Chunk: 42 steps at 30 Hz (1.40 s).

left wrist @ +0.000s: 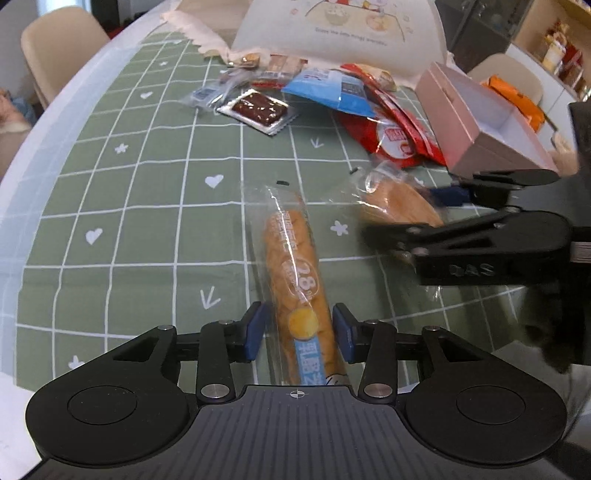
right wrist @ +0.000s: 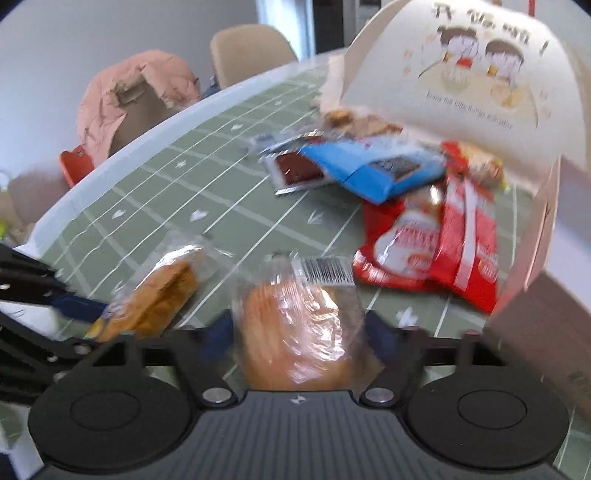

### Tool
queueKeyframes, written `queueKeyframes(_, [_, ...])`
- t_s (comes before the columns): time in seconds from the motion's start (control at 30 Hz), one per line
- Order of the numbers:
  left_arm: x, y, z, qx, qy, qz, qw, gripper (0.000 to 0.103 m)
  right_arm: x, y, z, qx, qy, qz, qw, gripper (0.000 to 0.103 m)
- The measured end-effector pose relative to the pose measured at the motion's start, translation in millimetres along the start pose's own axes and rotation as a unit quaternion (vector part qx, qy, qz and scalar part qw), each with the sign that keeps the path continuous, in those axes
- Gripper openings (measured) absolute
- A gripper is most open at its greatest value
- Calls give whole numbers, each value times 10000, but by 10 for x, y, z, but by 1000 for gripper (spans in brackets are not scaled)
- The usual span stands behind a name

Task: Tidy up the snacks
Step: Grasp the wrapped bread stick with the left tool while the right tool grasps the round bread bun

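Note:
My left gripper (left wrist: 298, 334) is shut on a long orange bread stick in clear wrap (left wrist: 295, 273), which points away over the green checked tablecloth. My right gripper (right wrist: 299, 332) is shut on a round bun in clear wrap with a barcode (right wrist: 299, 325); it shows in the left wrist view (left wrist: 424, 218) holding the bun (left wrist: 395, 203). The bread stick also shows in the right wrist view (right wrist: 159, 295) with the left gripper's blue pad (right wrist: 77, 306) beside it. A pile of snacks lies beyond: a blue packet (left wrist: 332, 90), red packets (left wrist: 399, 125), a dark bar (left wrist: 258, 109).
An open pink box (left wrist: 476, 122) stands at the right of the table. A cream cartoon-printed carton (left wrist: 332, 26) stands at the back. Chairs (left wrist: 59, 44) surround the round table; one holds a pink jacket (right wrist: 129, 96). The white table rim (left wrist: 44, 122) curves at left.

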<state>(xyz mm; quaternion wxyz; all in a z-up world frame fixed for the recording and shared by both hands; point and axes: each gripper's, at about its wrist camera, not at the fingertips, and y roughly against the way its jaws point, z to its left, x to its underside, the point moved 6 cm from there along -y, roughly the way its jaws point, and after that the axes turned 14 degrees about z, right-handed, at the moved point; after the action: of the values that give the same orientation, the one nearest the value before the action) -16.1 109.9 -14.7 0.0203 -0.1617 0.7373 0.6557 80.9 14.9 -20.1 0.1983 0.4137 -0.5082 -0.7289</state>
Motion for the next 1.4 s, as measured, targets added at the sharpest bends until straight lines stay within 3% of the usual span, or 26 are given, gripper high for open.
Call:
queueKeyframes(0.1, [-15, 83, -127, 63, -201, -137, 9997, 33, 243, 282, -68, -40, -233, -60, 9997, 53])
queueKeyframes(0.13, [-23, 146, -204, 210, -340, -257, 9989, 32, 335, 420, -111, -45, -344, -133, 9993, 53])
queueKeyframes(0.17, [-41, 226, -279, 382, -466, -396, 9974, 12, 436, 580, -165, -21, -470, -238, 9986, 53])
queueKeyframes(0.23, [-147, 523, -471, 971, -622, -782, 9902, 10, 645, 941, -286, 98, -718, -477, 9962, 53])
queueKeyframes(0.3, [-357, 926, -679, 1444, -892, -1312, 9767, 10, 852, 1338, -414, 364, -864, -781, 9925, 53])
queueKeyframes(0.4, [-785, 1569, -1043, 1425, -1538, -2266, 9511, 10, 1027, 1814, -613, 791, -1188, -1177, 9827, 53])
queueKeyframes(0.47, [-985, 1735, -1229, 1461, -1858, -2447, 9403, 12, 1113, 2024, -731, 990, -1421, -1382, 9752, 53])
queueKeyframes(0.5, [-1029, 1722, -1314, 1458, -1989, -2360, 9399, 16, 1168, 2091, -783, 1104, -1561, -1444, 9709, 53])
queueKeyframes(0.57, [-1060, 1472, -1420, 1320, -2146, -1872, 9495, 17, 1299, 2129, -859, 1174, -1818, -1468, 9652, 53])
queueKeyframes(0.67, [-863, 940, -1420, 731, -2347, -1123, 9628, 19, 1465, 1980, -895, 1172, -2038, -1276, 9636, 53])
queueKeyframes(0.73, [-640, 660, -1312, 246, -2506, -795, 9645, 19, 1533, 1820, -905, 1203, -2112, -1098, 9638, 53])
queueKeyframes(0.87, [-211, 261, -983, -220, -2426, 2, 9699, 20, 1498, 1494, -925, 959, -2246, -785, 9665, 53])
queueKeyframes(0.93, [-54, 65, -852, -569, -2506, 308, 9659, 20, 1449, 1373, -896, 859, -2202, -714, 9690, 53])
queueKeyframes(1.0, [50, 54, -848, -773, -2748, 1, 9584, 20, 1365, 1286, -843, 803, -2115, -631, 9720, 53])
queueKeyframes(1.07, [24, 38, -840, -903, -2779, -74, 9563, 21, 1316, 1228, -778, 753, -2019, -565, 9749, 53])
queueKeyframes(1.23, [-159, 3, -726, -1132, -2443, -296, 9626, 22, 1288, 1095, -685, 790, -1872, -400, 9783, 53])
queueKeyframes(1.33, [-225, -54, -650, -1158, -2185, -205, 9687, 43, 1324, 969, -713, 862, -1985, -244, 9760, 54])
queueKeyframes(1.4, [-222, -166, -600, -1031, -2036, -47, 9736, 44, 1352, 880, -731, 870, -2096, -157, 9738, 54])
